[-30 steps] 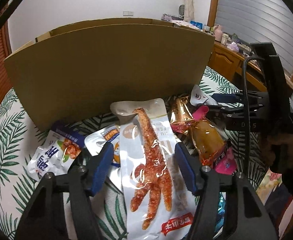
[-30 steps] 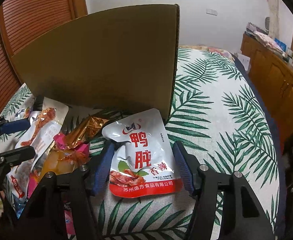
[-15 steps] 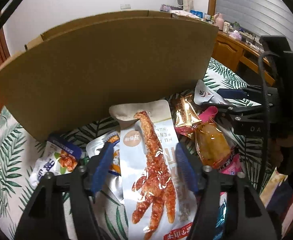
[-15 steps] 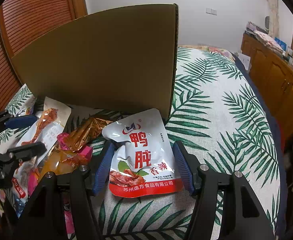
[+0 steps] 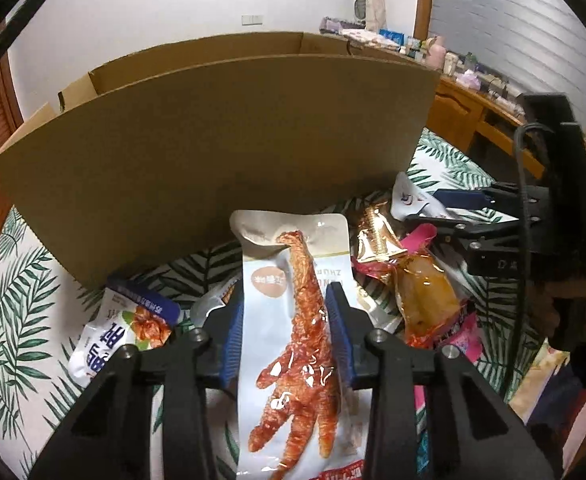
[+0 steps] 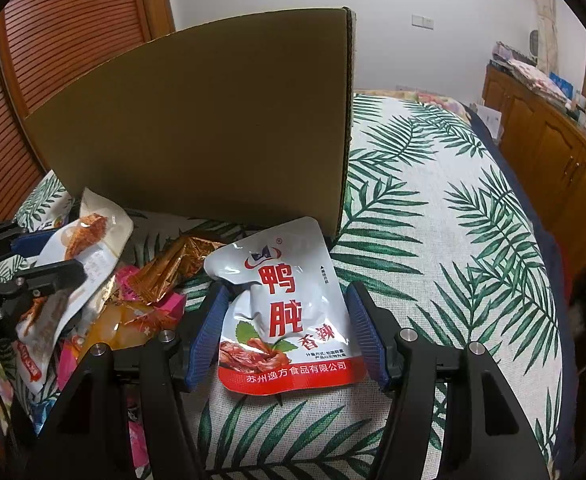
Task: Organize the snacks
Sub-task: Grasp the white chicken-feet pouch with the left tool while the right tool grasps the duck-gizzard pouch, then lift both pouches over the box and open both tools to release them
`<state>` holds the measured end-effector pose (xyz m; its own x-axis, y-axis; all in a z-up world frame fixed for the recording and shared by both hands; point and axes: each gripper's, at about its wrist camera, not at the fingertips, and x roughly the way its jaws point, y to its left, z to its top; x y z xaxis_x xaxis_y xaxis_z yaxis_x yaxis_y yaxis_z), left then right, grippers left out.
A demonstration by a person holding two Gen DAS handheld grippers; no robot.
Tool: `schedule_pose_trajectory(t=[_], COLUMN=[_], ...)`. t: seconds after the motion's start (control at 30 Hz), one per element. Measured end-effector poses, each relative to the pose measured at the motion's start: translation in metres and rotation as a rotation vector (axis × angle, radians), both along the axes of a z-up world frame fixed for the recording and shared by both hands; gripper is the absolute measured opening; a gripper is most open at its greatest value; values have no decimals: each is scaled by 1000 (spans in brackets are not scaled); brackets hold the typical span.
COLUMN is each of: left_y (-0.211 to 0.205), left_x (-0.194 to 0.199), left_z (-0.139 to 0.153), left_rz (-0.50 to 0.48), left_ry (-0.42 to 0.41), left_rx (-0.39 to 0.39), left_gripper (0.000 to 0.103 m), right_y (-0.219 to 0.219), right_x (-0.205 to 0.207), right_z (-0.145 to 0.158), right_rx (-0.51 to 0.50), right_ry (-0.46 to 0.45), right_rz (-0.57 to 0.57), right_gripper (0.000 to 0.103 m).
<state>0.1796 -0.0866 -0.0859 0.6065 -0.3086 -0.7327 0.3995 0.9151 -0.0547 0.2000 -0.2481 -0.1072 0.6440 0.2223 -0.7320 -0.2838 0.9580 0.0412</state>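
Snacks (image 5: pixel 409 276) all lie outside the cardboard box (image 5: pixel 221 160) — my left gripper (image 5: pixel 287 332), jaws just closing, pinches the chicken-foot pack (image 5: pixel 293 320); right gripper (image 6: pixel 289 328) straddles the duck pouch (image 6: pixel 285 304), unclenched.

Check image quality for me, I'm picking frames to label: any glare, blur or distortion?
Left wrist view: fisheye bends the cardboard box edge; glare on the chicken-foot packet; dark corners. Right wrist view: sharp, duck gizzard packet print legible; same curving, dark vignette.

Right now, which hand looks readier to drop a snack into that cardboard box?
Left, probably. The left gripper has just closed on the chicken-foot packet; the right gripper only straddles the duck-gizzard pouch.
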Motion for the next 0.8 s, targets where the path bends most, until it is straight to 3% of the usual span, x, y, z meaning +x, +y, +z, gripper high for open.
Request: schedule_pose_trajectory(t=[0.4,0.8], left_y=[22,33], left_x=[-16,-20], left_z=[14,21], left_rz=[40,67], left_ry=[-71,-110], left_rx=[-36,-89], left_gripper=[36,36], right_y=[1,18], right_x=[0,2], right_z=[-1,-1], right_rx=[-9,-95], right_ry=[-1,9], right_rz=[0,5], right_gripper=[62,63])
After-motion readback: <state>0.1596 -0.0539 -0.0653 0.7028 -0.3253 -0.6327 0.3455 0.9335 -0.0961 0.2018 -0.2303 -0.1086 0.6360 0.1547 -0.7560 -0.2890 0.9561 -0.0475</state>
